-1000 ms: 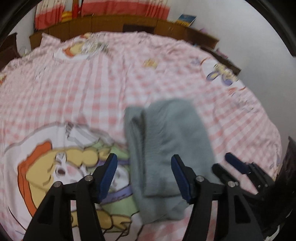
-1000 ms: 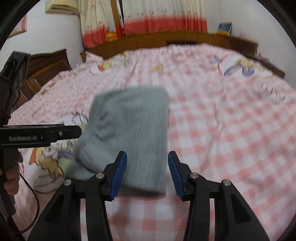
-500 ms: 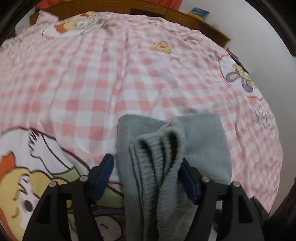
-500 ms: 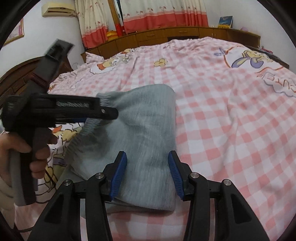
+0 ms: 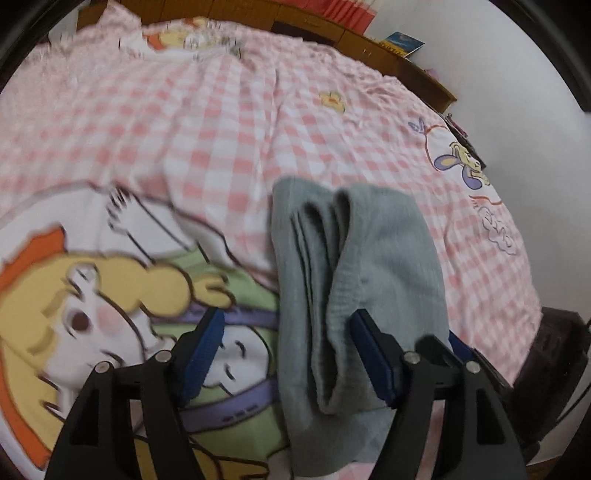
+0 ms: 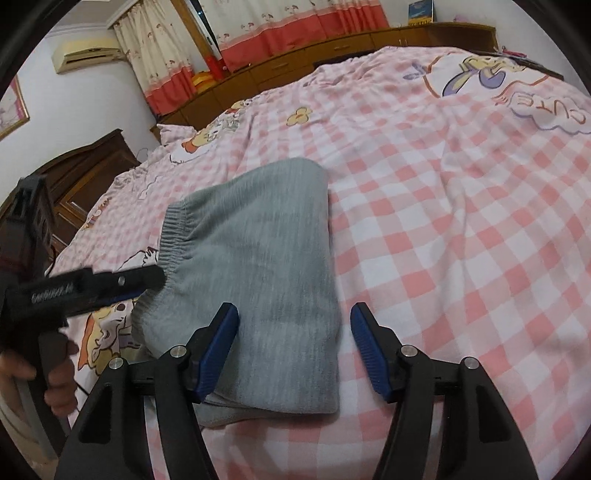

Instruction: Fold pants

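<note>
Folded grey pants: near edge hidden behind your right gripper, jaws just widening, astride it; left gripper apart, angled down.

grey pants, pink-and-white checked bedsheet, red-hemmed curtains

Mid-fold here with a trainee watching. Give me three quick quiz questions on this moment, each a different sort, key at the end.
1. True or false: the grey pants lie folded into a compact stack on the pink checked bedspread.
2. Multiple choice: the right gripper is A) clamped on the cloth, B) open with the folded edge between its fingers, C) pointing at the ceiling.
3. Fill in: in the right wrist view, the left gripper points at the ribbed ____ of the pants.

Key: 1 true; 2 B, its jaws have just been opening; 3 waistband.
</note>
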